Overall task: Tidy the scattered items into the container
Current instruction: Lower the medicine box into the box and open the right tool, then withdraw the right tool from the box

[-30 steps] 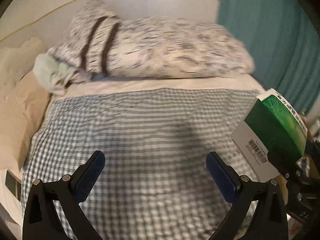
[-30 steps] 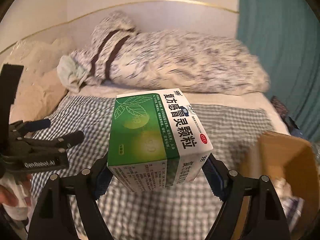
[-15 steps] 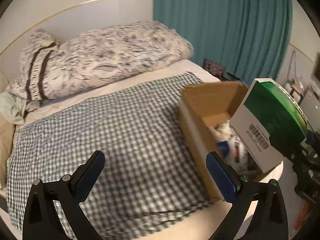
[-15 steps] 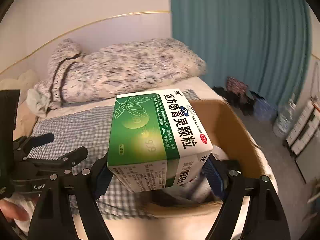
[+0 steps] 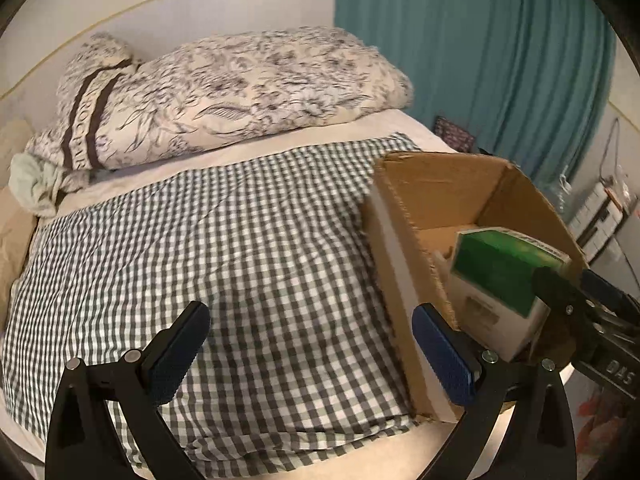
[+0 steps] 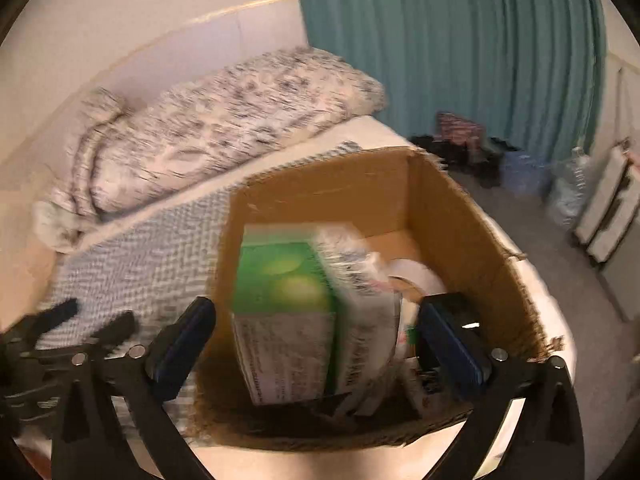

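A green and white medicine box sits tilted inside the brown cardboard box at the bed's right edge; both show in the left wrist view, the medicine box inside the cardboard box. My right gripper is open over the carton, its blue pads apart on either side of the medicine box and not touching it. My left gripper is open and empty above the checked blanket, left of the carton.
A white tape roll and other small items lie in the carton. A floral pillow lies at the head of the bed. A teal curtain hangs at the right, with clutter on the floor.
My right gripper has moved down over the carton and opened, letting go of the medicine box, which now lies inside. The left gripper has barely shifted.
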Motion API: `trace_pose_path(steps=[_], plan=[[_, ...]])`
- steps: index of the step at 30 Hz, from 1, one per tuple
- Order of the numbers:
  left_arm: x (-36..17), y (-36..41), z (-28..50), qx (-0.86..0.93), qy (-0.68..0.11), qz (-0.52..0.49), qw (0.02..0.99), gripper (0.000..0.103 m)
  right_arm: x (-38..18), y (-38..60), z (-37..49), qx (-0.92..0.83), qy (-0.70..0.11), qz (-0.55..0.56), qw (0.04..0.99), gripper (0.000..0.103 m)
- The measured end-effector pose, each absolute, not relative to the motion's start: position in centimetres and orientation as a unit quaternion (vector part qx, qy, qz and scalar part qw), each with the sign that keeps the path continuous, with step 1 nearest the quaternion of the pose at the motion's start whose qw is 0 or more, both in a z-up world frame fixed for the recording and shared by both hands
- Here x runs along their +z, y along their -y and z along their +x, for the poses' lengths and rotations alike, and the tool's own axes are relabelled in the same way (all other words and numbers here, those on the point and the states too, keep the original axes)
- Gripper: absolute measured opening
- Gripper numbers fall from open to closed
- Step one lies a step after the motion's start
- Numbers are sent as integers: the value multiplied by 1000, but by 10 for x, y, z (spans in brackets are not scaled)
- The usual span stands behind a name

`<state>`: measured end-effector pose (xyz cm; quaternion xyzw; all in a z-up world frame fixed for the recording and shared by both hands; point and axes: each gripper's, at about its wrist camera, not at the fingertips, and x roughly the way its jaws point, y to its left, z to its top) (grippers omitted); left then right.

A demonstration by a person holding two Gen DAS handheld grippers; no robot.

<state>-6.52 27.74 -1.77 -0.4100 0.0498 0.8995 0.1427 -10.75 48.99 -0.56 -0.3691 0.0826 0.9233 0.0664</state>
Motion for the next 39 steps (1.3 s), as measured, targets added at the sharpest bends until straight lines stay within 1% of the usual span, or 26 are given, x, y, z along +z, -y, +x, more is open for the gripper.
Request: trace_pose_path(steps=[2,8,15,21,24,28,39], plan=[[-20,-269,-64,903,-49,-408,129,103,-8,-488,-109,925,-78,-366,68,103],[-24,-238,-56,907,-29,-408,98,103,-10,-481,-101,928,-98,-354,66,103],[-26,-216,-43,909,-17,-407,87,103,14,-481,-71,937,-102,-318,102,103],[-23,-205,-37,914,-19,-402,63,103,15,-464,-51,940,-91,-316,90,103],[-19,-199,-36,914,-4,-401,68,103,5,-450,-52,936,-78,-334,83,103],[-17,-196,-34,914,-6,-400,67,103,-4,-436,-53,934,-63,-344,73,103],[-14,-200,-31,912,-15,-401,90,103,-2,-415,-54,937,-49,-339,73,103]])
